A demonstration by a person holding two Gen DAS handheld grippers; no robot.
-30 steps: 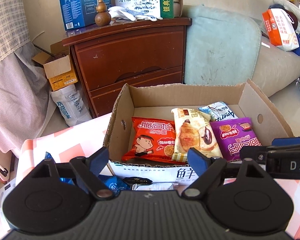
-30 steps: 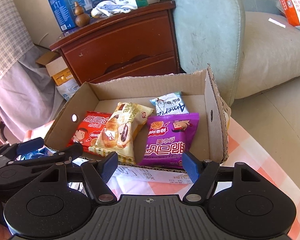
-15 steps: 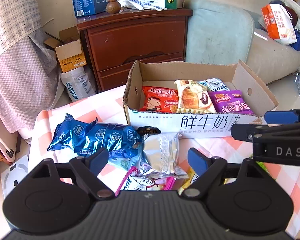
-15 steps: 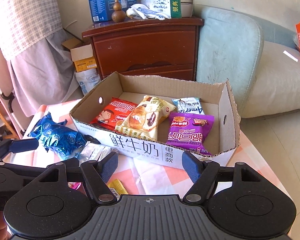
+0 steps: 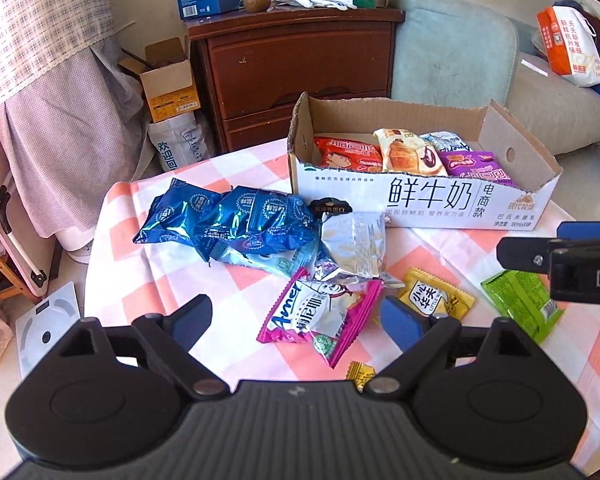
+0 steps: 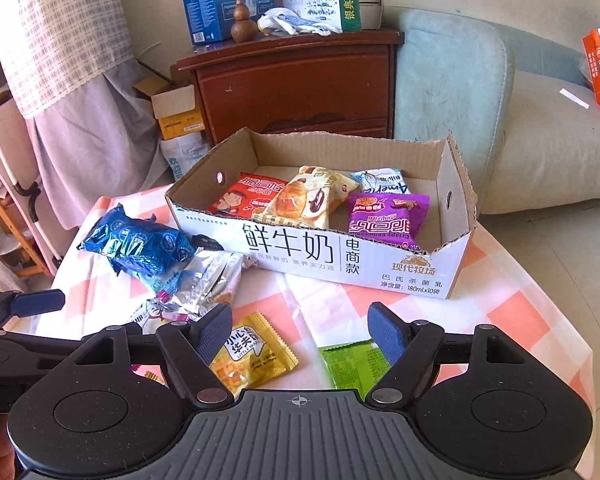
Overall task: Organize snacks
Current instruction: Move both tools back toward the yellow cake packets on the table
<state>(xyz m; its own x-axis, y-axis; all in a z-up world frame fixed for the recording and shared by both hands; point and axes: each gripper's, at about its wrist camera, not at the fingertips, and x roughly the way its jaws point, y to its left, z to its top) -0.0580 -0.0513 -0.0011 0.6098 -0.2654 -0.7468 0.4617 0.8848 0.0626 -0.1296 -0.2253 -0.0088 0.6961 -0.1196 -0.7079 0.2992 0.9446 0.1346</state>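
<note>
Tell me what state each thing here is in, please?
Cardboard box: open-topped, four snack packets inside.
Pink packet: loose on the tablecloth, sealed.
Yellow packet: flat on the tablecloth.
Green packet: flat on the tablecloth.
Left hand-held gripper: empty, jaws opening.
Right hand-held gripper: empty, jaws opening.

Corrugated cardboard, matt, with ragged torn edges on the milk carton tray (image 6: 452,268); crinkled glossy foil on the blue packets (image 5: 236,220) and the silver packet (image 5: 354,244). Shiny plastic film on the pink wafer packet (image 5: 320,320) and yellow wafer packet (image 6: 256,356), over a soft checked cloth tablecloth (image 5: 164,280). Polished dark wood on the cabinet (image 6: 300,80); matt ribbed black plastic on the right gripper (image 6: 300,336).
</note>
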